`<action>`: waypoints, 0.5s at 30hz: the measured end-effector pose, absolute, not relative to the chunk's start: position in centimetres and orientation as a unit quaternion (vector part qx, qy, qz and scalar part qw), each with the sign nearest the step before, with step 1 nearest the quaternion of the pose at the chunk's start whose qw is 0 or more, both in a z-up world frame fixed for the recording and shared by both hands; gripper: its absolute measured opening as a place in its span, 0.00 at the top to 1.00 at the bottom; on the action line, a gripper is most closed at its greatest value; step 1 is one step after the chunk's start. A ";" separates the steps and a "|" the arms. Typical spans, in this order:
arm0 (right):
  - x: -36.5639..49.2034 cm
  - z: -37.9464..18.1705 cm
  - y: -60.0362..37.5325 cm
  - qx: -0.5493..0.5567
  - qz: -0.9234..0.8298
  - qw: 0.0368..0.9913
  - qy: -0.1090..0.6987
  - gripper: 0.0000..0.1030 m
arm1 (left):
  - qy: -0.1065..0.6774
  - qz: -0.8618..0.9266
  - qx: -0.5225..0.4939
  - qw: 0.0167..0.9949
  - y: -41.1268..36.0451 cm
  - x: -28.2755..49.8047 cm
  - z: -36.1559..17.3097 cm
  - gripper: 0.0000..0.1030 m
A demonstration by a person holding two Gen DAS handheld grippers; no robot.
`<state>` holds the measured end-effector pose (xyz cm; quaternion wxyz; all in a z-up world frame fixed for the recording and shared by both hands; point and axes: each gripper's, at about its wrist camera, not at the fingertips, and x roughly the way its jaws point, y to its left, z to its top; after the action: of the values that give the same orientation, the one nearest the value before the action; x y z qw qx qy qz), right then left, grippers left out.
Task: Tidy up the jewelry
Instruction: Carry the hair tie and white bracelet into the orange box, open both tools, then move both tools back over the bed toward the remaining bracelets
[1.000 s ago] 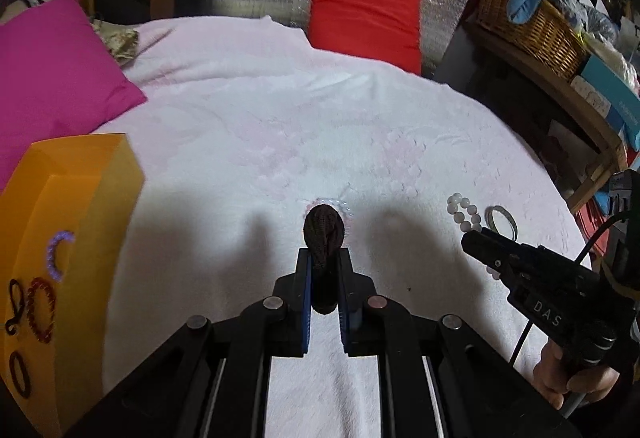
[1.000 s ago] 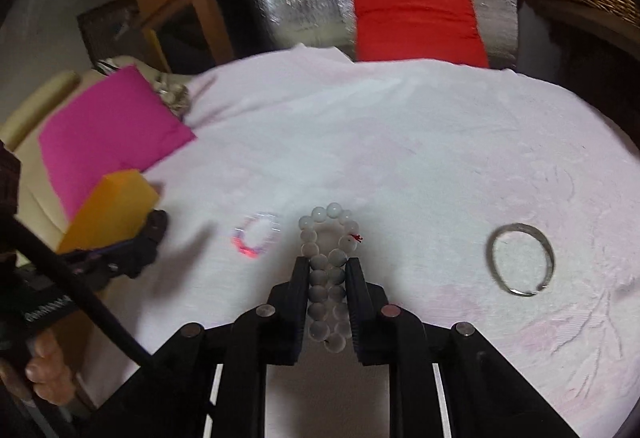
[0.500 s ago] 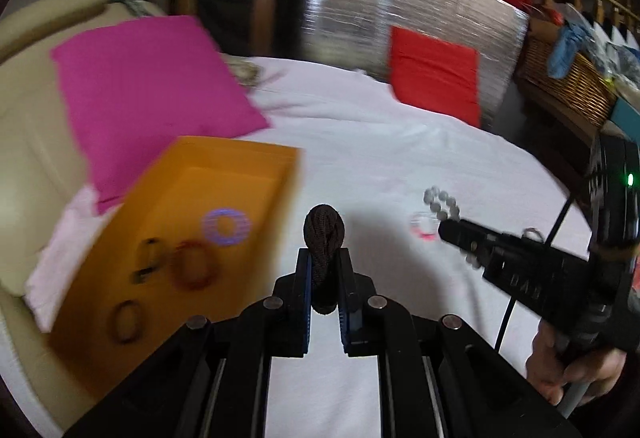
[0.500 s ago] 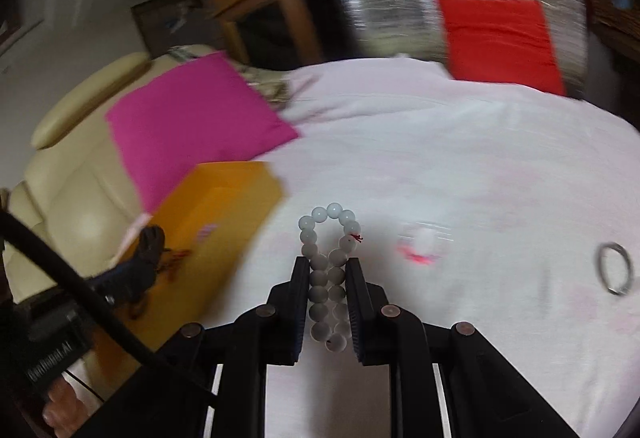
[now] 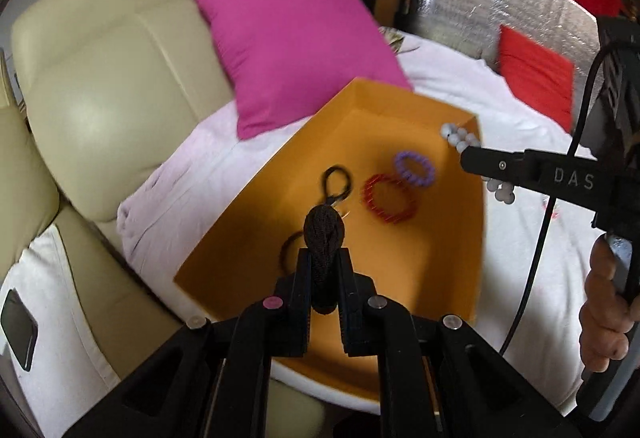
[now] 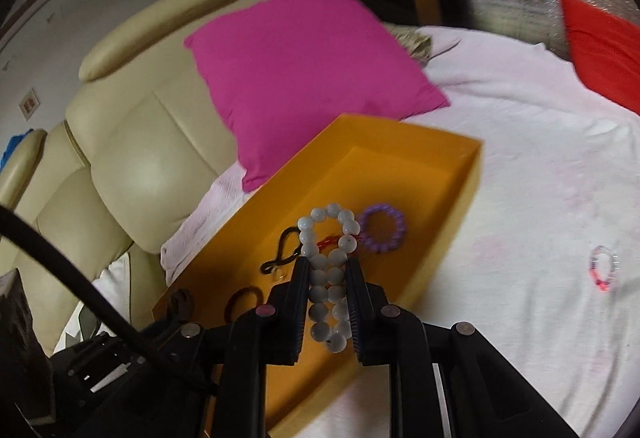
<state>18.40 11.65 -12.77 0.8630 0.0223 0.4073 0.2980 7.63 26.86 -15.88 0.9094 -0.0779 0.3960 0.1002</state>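
My left gripper point(image 5: 324, 258) is shut on a dark brown braided band point(image 5: 323, 234) and hangs over the orange box point(image 5: 400, 105). Inside the box lie a red coil ring point(image 5: 390, 199), a purple coil ring point(image 5: 414, 167) and a black loop point(image 5: 338, 179). My right gripper point(image 6: 328, 270) is shut on a white bead bracelet point(image 6: 328, 258), also above the orange box point(image 6: 400, 141). The purple ring point(image 6: 382, 234) and a black loop point(image 6: 282, 254) show beneath it. The right gripper point(image 5: 466, 157) reaches in from the right in the left wrist view, beads point(image 5: 456, 135) dangling from it.
The box sits on a white cloth point(image 6: 540, 177) beside a magenta pillow point(image 6: 304, 77) and a cream sofa point(image 5: 100, 77). A small pink-and-clear bracelet point(image 6: 604, 270) lies on the cloth to the right. A red cushion point(image 5: 536, 77) leans on foil at the back. A phone point(image 5: 18, 334) rests at far left.
Both grippers swung left from over the open cloth to over the orange box, each still gripping its piece. The silver ring on the cloth has left the views.
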 end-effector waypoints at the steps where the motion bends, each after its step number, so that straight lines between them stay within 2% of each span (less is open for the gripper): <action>1: 18.3 -13.0 12.0 0.019 0.299 0.862 0.410 0.81 | 0.398 0.102 -0.079 0.908 27.2 7.7 -16.2 0.88; 5: 18.4 -14.4 13.4 0.002 0.301 0.851 0.431 0.81 | 0.410 0.102 -0.080 0.903 27.4 7.8 -17.1 0.86; 7: 18.5 -15.1 13.5 -0.001 0.296 0.846 0.444 0.78 | 0.418 0.100 -0.084 0.899 27.7 7.7 -17.6 0.77; 9: 18.8 -15.5 13.2 0.011 0.295 0.836 0.463 0.74 | 0.423 0.098 -0.088 0.897 27.6 7.5 -17.7 0.62; 10: 18.8 -15.5 13.0 0.016 0.295 0.833 0.467 0.66 | 0.424 0.099 -0.090 0.896 27.5 7.4 -17.7 0.59; 12: 18.9 -15.2 12.2 0.030 0.291 0.834 0.468 0.61 | 0.421 0.100 -0.093 0.897 27.5 7.3 -17.3 0.56; 15: 18.8 -13.9 10.9 0.045 0.291 0.841 0.455 0.61 | 0.416 0.104 -0.096 0.898 27.5 7.1 -16.5 0.50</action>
<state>18.76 10.86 -13.95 0.8405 0.0452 0.4550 0.2907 7.08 27.48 -16.54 0.8982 -0.0959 0.4162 0.1039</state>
